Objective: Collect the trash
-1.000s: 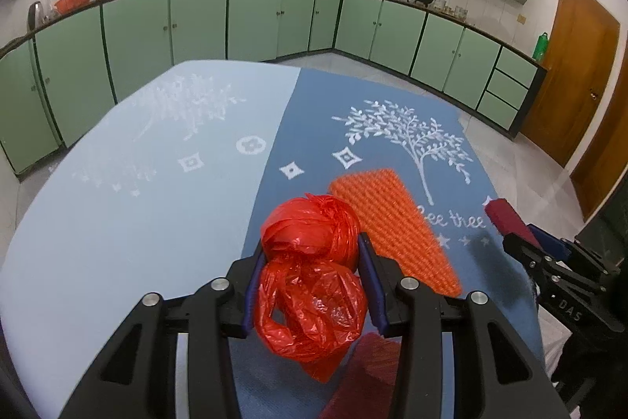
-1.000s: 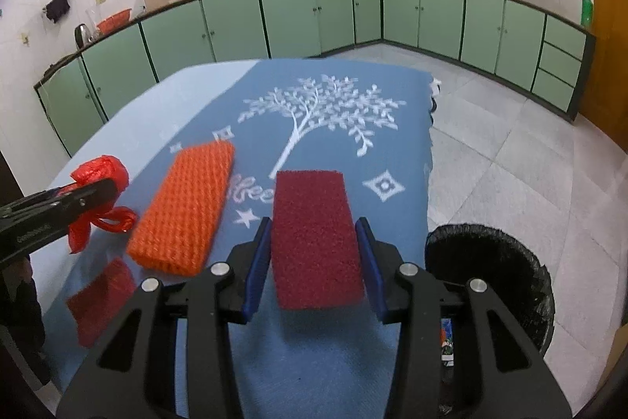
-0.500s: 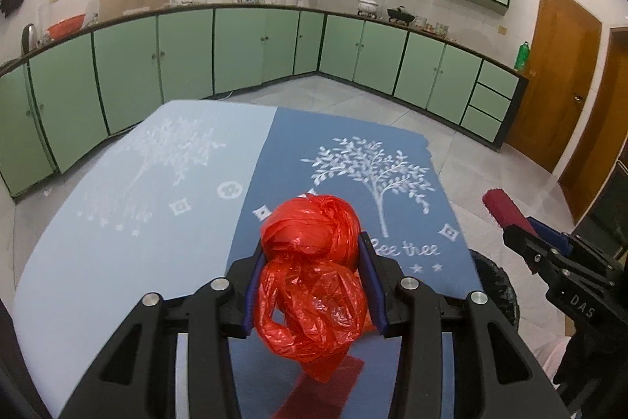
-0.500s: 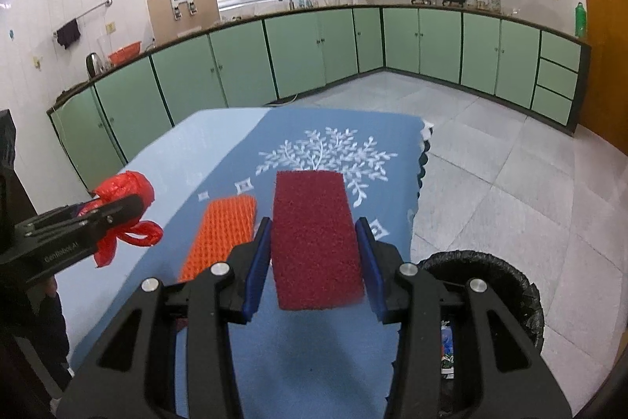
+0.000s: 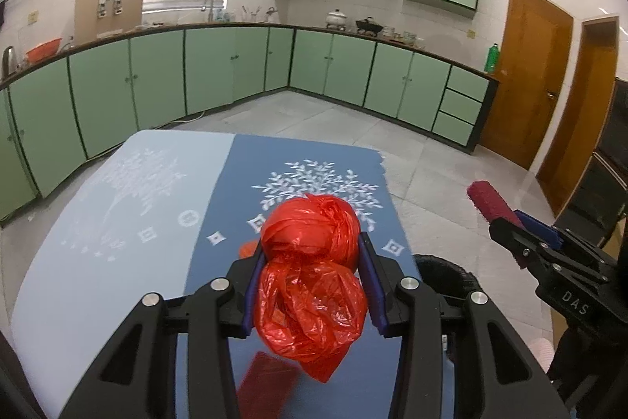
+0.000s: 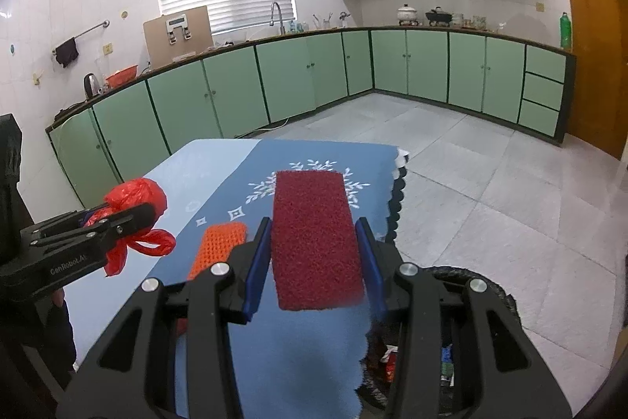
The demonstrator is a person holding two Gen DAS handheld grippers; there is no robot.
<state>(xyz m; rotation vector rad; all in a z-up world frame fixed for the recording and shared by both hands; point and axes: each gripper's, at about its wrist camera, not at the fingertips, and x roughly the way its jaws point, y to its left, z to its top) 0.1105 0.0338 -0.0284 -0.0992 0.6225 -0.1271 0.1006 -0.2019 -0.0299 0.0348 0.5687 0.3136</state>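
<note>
Trash is in both tongs above the blue patterned tablecloth (image 6: 219,175): the left gripper (image 5: 312,285) clamps a crumpled red plastic bag (image 5: 312,273), the right gripper (image 6: 316,262) a dark red rectangular scouring pad (image 6: 316,238). Released before reaching the black bin (image 6: 482,285), the slippery, dangling bag could miss it.

Both grippers (image 5: 310,279) (image 6: 316,256) risen; table (image 5: 117,222) now farther below.

The bin (image 6: 482,285) stands beside the table (image 6: 219,163), right of the mesh pad (image 6: 219,242).
</note>
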